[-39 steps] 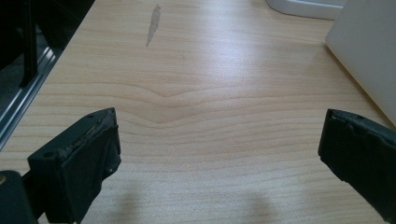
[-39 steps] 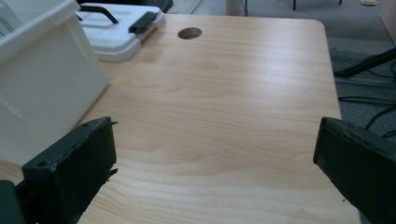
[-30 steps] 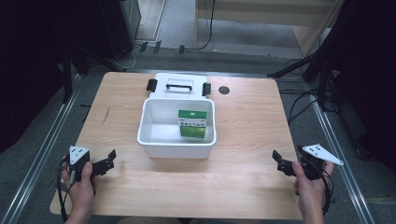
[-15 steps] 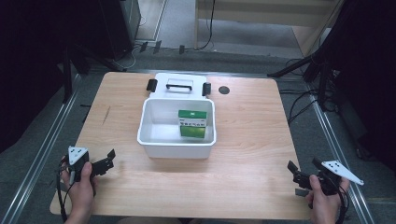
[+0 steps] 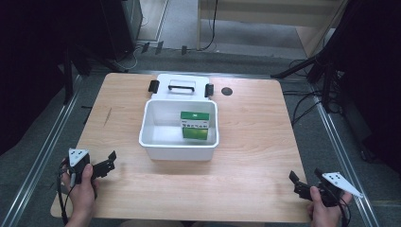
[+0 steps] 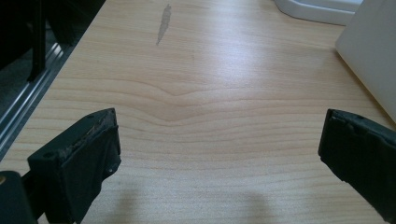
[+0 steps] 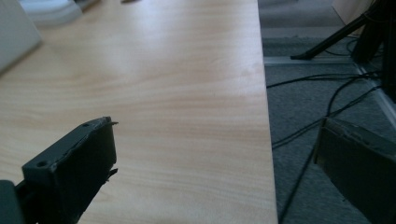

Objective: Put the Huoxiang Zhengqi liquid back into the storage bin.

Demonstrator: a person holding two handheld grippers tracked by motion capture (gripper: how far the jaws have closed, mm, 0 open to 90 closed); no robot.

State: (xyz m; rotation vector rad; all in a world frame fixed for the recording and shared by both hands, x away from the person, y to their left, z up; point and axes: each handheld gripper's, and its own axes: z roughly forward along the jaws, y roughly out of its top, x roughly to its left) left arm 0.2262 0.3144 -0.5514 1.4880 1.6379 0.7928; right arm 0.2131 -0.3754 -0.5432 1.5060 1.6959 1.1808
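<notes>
— Left gripper [image 5: 108,161] is hovering at the table's [image 5: 255,142] near-left corner, jaws gaping, holding nothing.
— And the white bin [image 5: 163,142]?
— It's sitting mid-table, green carton [image 5: 195,126] inside. Right gripper [image 5: 305,180] is waiting near-right, jaws spread, empty.

open white bin [image 5: 156,142] mid-table, green-and-white carton [image 5: 195,126] upright inside at its right
</notes>
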